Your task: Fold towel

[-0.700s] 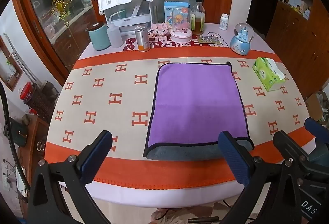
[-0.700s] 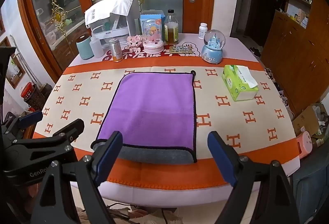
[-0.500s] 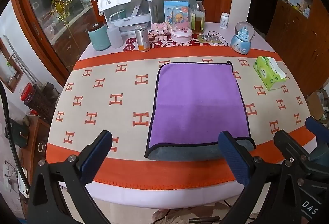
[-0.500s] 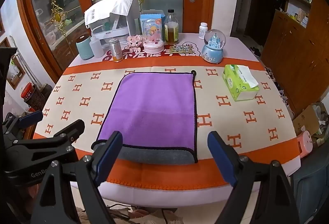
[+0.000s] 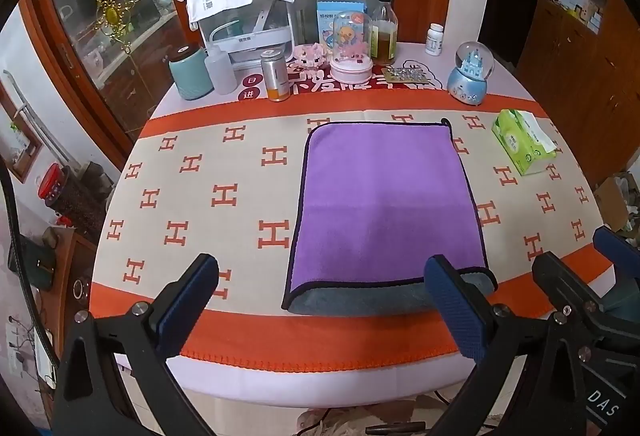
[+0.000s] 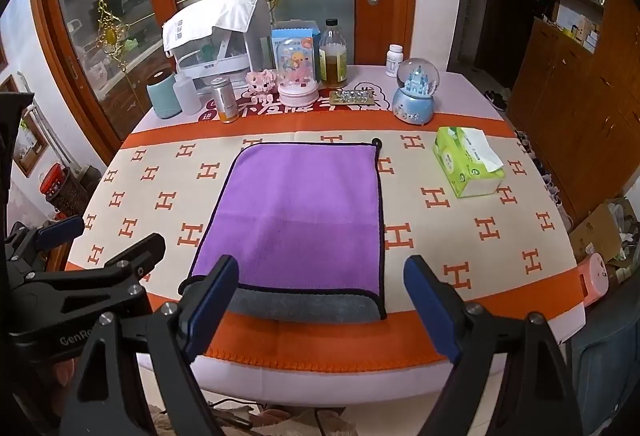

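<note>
A purple towel [image 5: 384,199] with a black hem lies flat on the patterned tablecloth, folded once, with its grey underside showing along the near edge [image 5: 360,302]. It also shows in the right wrist view [image 6: 296,211]. My left gripper [image 5: 320,300] is open and empty, above the table's near edge, in front of the towel's left part. My right gripper [image 6: 320,300] is open and empty, in front of the towel's near right part. Each gripper shows at the edge of the other's view.
A green tissue pack [image 6: 468,165] lies right of the towel. Along the back stand a snow globe [image 6: 414,97], bottles, a can [image 5: 276,75], a teal canister [image 5: 190,73], a pink domed toy and a white appliance [image 5: 244,17]. The table's near edge [image 5: 320,384] lies below the grippers.
Both grippers have drifted very slightly; the towel sits a touch lower in both views. Nothing was grasped or released.
</note>
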### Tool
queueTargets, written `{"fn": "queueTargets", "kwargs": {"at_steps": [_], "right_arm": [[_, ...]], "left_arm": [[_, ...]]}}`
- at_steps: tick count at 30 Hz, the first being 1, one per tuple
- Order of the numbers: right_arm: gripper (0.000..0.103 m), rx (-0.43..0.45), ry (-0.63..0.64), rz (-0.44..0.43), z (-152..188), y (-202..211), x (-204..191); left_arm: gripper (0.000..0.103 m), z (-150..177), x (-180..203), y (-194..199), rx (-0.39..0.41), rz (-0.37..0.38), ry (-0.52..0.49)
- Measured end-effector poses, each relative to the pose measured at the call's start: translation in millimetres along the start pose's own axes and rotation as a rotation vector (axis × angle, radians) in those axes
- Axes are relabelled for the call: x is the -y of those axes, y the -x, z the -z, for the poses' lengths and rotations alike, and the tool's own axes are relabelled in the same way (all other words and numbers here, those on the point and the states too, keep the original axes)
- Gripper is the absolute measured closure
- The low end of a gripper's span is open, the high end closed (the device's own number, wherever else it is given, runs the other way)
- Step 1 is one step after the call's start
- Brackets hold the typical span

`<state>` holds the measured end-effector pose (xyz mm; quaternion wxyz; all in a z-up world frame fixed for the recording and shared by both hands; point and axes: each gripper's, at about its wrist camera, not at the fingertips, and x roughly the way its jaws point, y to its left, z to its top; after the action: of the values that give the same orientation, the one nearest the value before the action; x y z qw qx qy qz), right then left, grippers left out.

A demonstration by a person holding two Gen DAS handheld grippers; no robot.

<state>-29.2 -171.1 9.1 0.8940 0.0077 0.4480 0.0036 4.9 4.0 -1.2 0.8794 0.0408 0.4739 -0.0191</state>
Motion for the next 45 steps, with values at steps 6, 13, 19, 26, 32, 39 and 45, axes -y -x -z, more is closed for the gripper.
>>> {"fn": "queueTargets", "kwargs": {"at_steps": [6, 13, 19, 26, 32, 39, 45], "right_arm": [[0.018, -0.002, -0.012, 0.0, 0.0, -1.9, 0.0], [0.018, -0.002, -0.012, -0.001, -0.5, -1.9, 0.4], [0.018, 0.003, -0.011, -0.003, -0.4, -2.0, 0.4], [0.018, 0.009, -0.012, -0.004, -1.1, -1.3, -1.1], [0.018, 0.011, -0.013, -0.007, -2.1, -0.5, 0.7], [0.018, 0.014, -0.014, -0.009, -3.5, -0.1, 1.3], [0.018, 0.014, -0.016, -0.012, -3.6, 0.0, 1.6]], "left_arm": [[0.001, -2.6, 1.0, -2.2, -0.001, 0.0, -0.002], [0.001, -3.4, 1.6, -2.3, -0.001, 0.0, -0.001], [0.001, -4.1, 0.5, -2.0, 0.002, -0.003, -0.002], [0.001, -3.7, 0.4, -0.7, 0.006, -0.005, -0.006], [0.001, -3.5, 0.1, -0.6, 0.007, -0.006, -0.006], [0.001, -4.3, -0.2, 0.1, 0.015, -0.008, -0.008], [0.001, -4.3, 1.0, 2.4, 0.027, -0.017, -0.011]]}}
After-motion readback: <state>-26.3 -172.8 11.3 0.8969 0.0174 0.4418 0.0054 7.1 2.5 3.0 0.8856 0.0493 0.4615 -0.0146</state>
